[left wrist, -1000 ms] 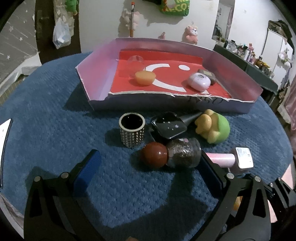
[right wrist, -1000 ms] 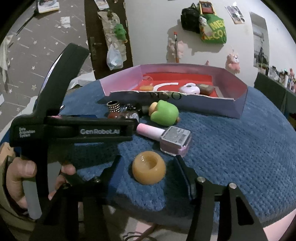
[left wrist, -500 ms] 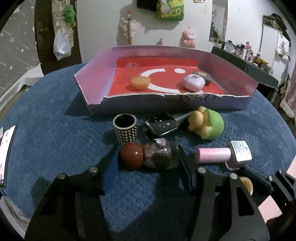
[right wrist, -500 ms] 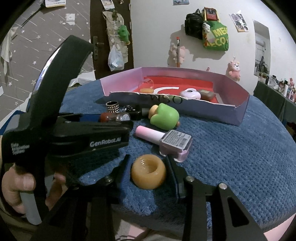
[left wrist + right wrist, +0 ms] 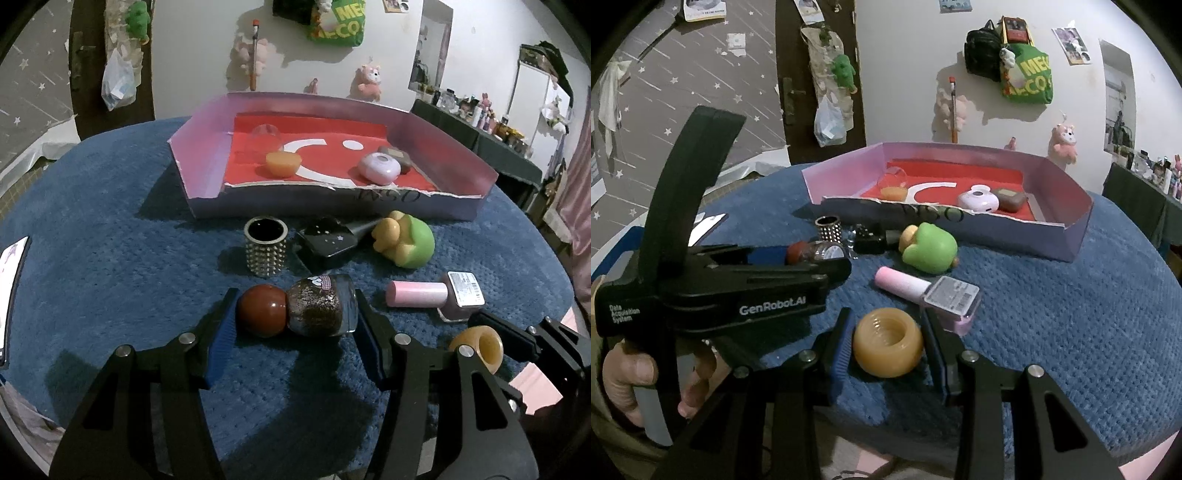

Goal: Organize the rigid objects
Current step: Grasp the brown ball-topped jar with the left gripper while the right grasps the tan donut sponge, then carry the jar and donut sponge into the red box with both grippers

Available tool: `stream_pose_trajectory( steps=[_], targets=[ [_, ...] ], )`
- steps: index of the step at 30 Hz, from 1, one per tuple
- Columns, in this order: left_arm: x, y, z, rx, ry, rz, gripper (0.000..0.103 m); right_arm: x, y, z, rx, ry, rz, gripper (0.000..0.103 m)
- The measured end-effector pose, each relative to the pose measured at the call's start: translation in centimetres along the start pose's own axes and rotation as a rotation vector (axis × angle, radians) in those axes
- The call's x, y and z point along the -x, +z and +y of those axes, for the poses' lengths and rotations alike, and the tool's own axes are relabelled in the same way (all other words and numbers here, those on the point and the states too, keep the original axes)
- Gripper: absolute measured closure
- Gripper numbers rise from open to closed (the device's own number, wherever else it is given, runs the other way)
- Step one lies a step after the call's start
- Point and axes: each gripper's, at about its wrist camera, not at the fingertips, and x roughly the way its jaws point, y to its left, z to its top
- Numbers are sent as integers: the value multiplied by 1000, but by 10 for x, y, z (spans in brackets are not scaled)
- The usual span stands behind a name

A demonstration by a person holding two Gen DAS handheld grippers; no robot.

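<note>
My left gripper (image 5: 295, 321) is shut on a glitter bottle with a round red-brown cap (image 5: 295, 314) lying on the blue cloth; the bottle also shows in the right wrist view (image 5: 816, 253). My right gripper (image 5: 888, 343) is shut on an amber ring-shaped cap (image 5: 888, 347), which also shows in the left wrist view (image 5: 478, 347). A pink nail polish bottle (image 5: 931, 291) lies just beyond it. A pink-walled tray with a red floor (image 5: 207, 162) stands at the back.
On the cloth lie a studded cup (image 5: 266, 247), a black starred bottle (image 5: 327, 245) and a green-and-yellow toy (image 5: 404, 240). In the tray are an amber cup (image 5: 282, 162), a lilac case (image 5: 378, 168), a brown case (image 5: 397, 155) and a clear dome (image 5: 264, 133).
Both grippers moved forward and closed: the left jaws came in on the glitter bottle, the right jaws came in on the amber ring cap.
</note>
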Motion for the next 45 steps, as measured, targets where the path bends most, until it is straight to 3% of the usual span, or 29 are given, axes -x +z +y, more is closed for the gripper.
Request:
stream_pose_trajectory(
  steps=[21,45],
  targets=[
    [20,21,2,8,-31,-57,47,10,37,-10,-41,55,-51,63],
    [22,76,-1,4,-50,-104,47,8,94,-23,-19,61,-96,63]
  ],
)
